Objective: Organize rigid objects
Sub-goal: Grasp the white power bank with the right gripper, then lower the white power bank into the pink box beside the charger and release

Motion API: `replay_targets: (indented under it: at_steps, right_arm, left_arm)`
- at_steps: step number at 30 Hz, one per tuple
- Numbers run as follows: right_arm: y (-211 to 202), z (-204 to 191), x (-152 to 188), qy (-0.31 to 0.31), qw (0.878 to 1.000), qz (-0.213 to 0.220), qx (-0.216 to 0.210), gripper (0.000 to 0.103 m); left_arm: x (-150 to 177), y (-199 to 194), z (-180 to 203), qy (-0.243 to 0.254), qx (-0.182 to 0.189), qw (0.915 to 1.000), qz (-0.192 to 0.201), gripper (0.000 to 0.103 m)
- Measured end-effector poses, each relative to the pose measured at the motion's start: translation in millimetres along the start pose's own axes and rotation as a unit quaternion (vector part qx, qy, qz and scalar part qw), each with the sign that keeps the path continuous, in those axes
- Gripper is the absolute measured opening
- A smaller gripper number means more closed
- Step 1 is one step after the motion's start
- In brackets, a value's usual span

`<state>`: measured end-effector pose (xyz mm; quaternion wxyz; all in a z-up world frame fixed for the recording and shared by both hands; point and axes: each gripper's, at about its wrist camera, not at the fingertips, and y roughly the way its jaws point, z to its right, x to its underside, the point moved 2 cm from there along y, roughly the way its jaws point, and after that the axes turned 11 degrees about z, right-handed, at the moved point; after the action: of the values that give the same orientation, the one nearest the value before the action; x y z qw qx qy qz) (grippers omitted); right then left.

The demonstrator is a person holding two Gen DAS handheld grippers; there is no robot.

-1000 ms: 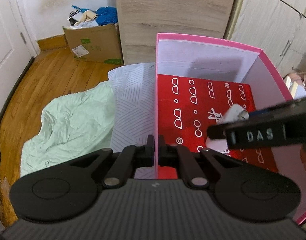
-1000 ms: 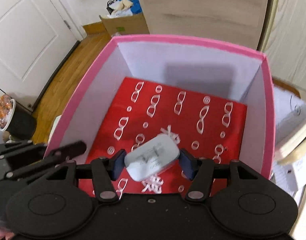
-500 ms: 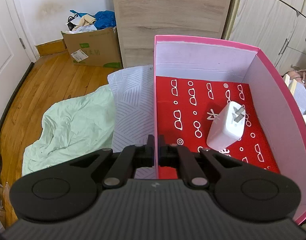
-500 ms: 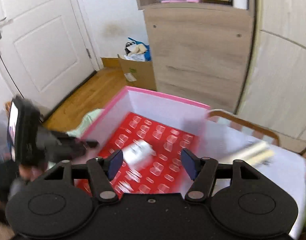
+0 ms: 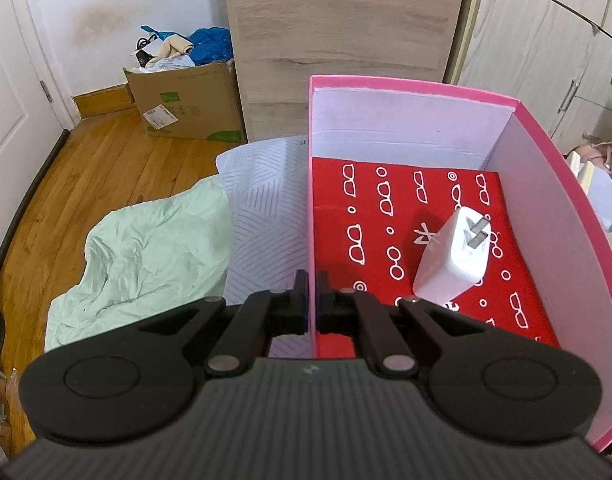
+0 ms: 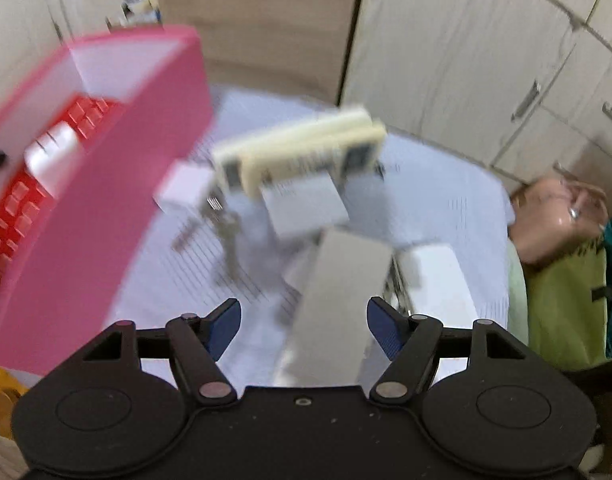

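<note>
Left claw [image 5: 313, 304] pinches the pink cardboard box's [image 5: 409, 84] near-left wall, steadying it; the white plug charger [image 5: 451, 256] lies inside. Right claw [image 6: 302, 330], just opened wide and apparently empty, hangs over blurred grey box [image 6: 337, 304].

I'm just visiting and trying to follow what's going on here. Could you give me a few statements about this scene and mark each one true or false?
1. The white charger lies inside the pink box. True.
2. The left gripper is shut on the box's side wall. True.
3. The right gripper is clamped on the charger. False: it is open and holds nothing, out over the clutter beside the box.
4. The box's floor is plain blue. False: it is red with white eyeglass shapes.
</note>
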<state>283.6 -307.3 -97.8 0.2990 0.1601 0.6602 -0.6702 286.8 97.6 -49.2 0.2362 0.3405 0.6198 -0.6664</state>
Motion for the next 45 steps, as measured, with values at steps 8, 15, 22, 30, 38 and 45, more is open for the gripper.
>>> replay_targets:
  at_steps: [8, 15, 22, 30, 38, 45]
  right_arm:
    - [33.9, 18.9, 12.7, 0.046, 0.998, -0.031, 0.030, 0.078]
    - [26.5, 21.7, 11.6, 0.064, 0.997, 0.006, 0.037, 0.060]
    - [1.6, 19.7, 11.4, 0.080, 0.996, 0.033, 0.009, 0.059]
    - [-19.0, 13.6, 0.8, 0.079, 0.993, 0.082, -0.026, 0.059]
    - [-61.3, -7.1, -12.4, 0.055, 0.983, 0.167, -0.058, 0.058]
    - [-126.2, -44.9, -36.4, 0.026, 0.951, 0.282, -0.126, 0.058]
  left_arm:
    - [-2.1, 0.4, 2.6, -0.002, -0.008, 1.0000, 0.003, 0.002]
    - [-1.3, -0.5, 3.5, 0.000, -0.011, 0.9999, 0.004, 0.002]
    - [-2.0, -0.8, 3.8, 0.000, -0.014, 0.9999, 0.004, 0.002]
    - [-1.7, -1.0, 3.6, 0.000, -0.016, 0.9999, 0.005, 0.002]
    - [-1.4, -1.4, 0.2, -0.017, -0.013, 0.9998, 0.005, 0.002]
    - [-1.6, -0.8, -2.7, -0.024, -0.008, 0.9997, 0.004, 0.002]
